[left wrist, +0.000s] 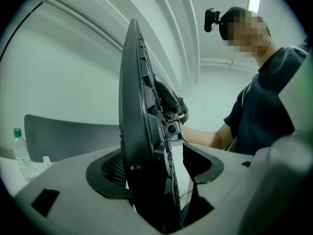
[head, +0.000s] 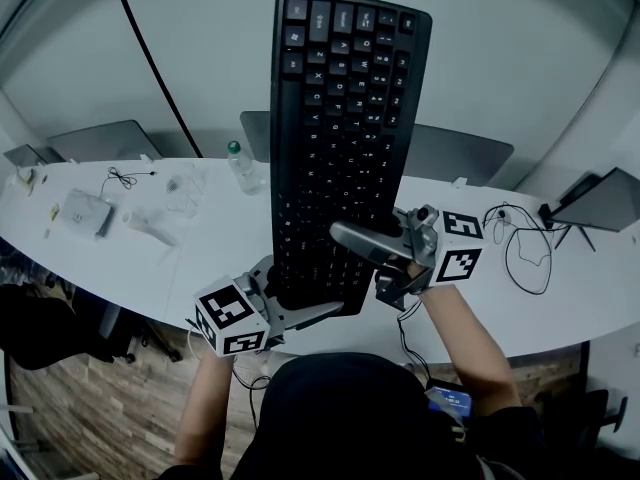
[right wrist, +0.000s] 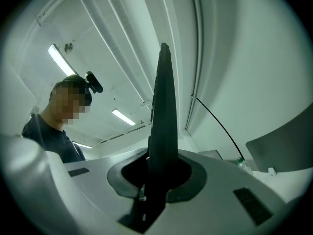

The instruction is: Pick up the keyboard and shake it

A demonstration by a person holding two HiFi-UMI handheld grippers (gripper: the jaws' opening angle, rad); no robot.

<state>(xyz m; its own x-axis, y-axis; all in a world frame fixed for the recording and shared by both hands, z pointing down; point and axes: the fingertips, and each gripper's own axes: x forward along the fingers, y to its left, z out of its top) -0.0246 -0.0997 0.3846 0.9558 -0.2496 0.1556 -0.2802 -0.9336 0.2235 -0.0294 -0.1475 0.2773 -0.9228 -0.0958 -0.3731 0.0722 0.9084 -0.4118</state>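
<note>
Above the desk (head: 120, 258) your keyboard (head: 340, 138) stands upright, lifted clear: pickup done, shake left. Right gripper (head: 350, 238) is clamped on its thin edge. Left gripper (head: 310, 313) has its jaws wide around the bottom end. Only the left gripper view shows a gap on the key side, so it looks cradled, not pinched.

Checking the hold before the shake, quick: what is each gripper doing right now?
Left gripper: open wide, keyboard between its jaws, a gap beside one.
Right gripper: shut on the keyboard edge.
</note>
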